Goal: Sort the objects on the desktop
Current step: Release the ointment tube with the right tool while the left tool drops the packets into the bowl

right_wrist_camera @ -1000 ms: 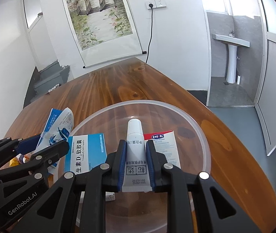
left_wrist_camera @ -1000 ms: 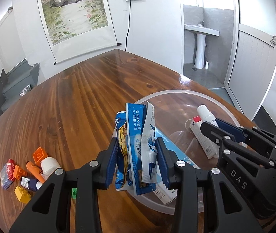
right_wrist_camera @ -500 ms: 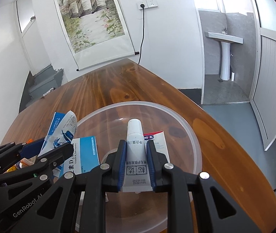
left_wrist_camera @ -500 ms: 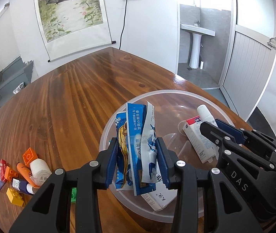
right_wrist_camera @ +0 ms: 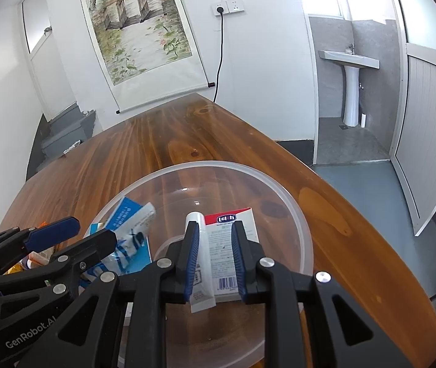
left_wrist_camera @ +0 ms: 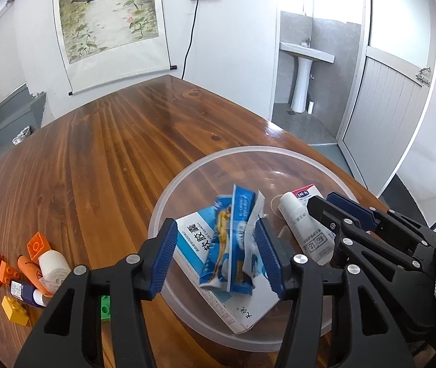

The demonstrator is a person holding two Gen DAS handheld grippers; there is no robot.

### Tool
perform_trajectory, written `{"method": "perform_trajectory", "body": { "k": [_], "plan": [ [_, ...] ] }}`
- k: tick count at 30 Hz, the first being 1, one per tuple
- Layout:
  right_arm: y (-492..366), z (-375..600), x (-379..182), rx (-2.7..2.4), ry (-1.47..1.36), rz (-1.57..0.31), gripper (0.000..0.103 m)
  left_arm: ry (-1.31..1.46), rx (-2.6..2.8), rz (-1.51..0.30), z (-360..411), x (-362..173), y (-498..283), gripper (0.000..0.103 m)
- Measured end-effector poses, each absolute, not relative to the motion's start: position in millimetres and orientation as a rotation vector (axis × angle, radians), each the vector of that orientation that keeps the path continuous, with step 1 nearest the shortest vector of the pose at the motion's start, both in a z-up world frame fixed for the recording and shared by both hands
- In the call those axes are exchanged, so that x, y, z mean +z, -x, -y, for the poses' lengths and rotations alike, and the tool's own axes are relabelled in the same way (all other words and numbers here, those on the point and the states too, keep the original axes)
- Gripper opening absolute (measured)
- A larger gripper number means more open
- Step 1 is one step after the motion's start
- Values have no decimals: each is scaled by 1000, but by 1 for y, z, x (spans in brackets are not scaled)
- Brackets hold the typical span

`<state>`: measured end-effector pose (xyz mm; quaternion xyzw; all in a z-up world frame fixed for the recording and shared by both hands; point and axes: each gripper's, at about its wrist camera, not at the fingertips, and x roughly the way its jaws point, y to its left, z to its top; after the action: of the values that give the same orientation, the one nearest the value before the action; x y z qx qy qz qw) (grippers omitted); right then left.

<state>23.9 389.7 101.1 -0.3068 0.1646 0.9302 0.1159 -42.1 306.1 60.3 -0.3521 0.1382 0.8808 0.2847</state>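
A broad wooden table (left_wrist_camera: 95, 168) fills both views, with a painted scroll (left_wrist_camera: 107, 21) hanging on the white wall behind it and a pedestal sink (left_wrist_camera: 303, 70) in the side room. Near the table's edge sits a clear plastic bowl (left_wrist_camera: 187, 178), and both grippers hang over it. The left gripper (left_wrist_camera: 218, 254) has its jaws opening; a crumpled bunch of blue sachets (left_wrist_camera: 233, 239), blurred, stands between the pads without being pressed by them, over a blue-and-white medicine box (left_wrist_camera: 193, 239) lying flat in the bowl. The right gripper (right_wrist_camera: 214, 254) has its jaws drawn close together around a white tube (right_wrist_camera: 207, 245), which lies against the left pad with a sliver of gap at the right one; whether it is truly pinched cannot be told. Under the tube a red-and-white box (right_wrist_camera: 239, 217) rests on the bowl's floor. In the left view the right gripper's black fingers cover part of that box. Well apart from the bowl, on the bare wood, a small cluster waits: a gauze roll (left_wrist_camera: 53, 263), an orange tube (left_wrist_camera: 29, 271), orange bricks (left_wrist_camera: 37, 243), a yellow brick (left_wrist_camera: 15, 309) and a green brick (left_wrist_camera: 105, 306), the last half hidden behind the left gripper's frame.
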Motion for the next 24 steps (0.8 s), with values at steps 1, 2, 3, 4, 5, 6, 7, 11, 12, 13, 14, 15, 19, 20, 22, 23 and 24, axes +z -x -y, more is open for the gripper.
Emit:
{"method": "perform_trajectory", "body": {
  "k": [1,2,3,4,5,6,7,11,12,13,14,15,19,20,22,23,24],
  "plan": [
    [-24,-390,101,2725,898,-482,25,933,2359,-369,-306,62,41,59],
    [-24,-389,101,2726,898,-480,25,929,2360,-367,-306,62,41,59],
    [-24,-389,101,2728,899,-477,25,929,2360,-366,-306,63,41,59],
    [-24,-388,101,2730,900,-474,25,929,2359,-366,-306,63,40,59],
    [-24,-388,100,2732,901,-472,25,931,2359,-368,-306,62,41,59],
    [-24,-388,100,2730,897,-471,25,932,2360,-371,-306,62,41,59],
    [-23,-387,101,2730,899,-472,25,934,2360,-373,-307,62,41,59],
    [-24,-387,101,2728,897,-474,25,935,2358,-374,-307,61,40,59],
    [-24,-386,101,2728,897,-474,25,934,2358,-375,-306,61,40,59],
    [-24,-386,101,2729,896,-475,25,935,2357,-375,-306,61,40,59],
    [-24,-386,101,2729,896,-474,25,935,2356,-374,-306,61,39,59],
    [-24,-386,101,2728,896,-474,26,935,2354,-373,-306,61,39,59],
    [-25,-387,102,2715,874,-464,43,923,2365,-374,-305,64,37,59],
    [-26,-388,102,2712,866,-460,47,920,2366,-374,-304,65,36,59],
    [-26,-387,104,2711,848,-438,48,911,2370,-378,-303,66,34,59],
    [-26,-386,105,2710,842,-423,48,904,2375,-384,-302,67,33,59],
    [-27,-385,105,2709,835,-409,48,898,2381,-388,-301,68,31,59]
  ]
}}
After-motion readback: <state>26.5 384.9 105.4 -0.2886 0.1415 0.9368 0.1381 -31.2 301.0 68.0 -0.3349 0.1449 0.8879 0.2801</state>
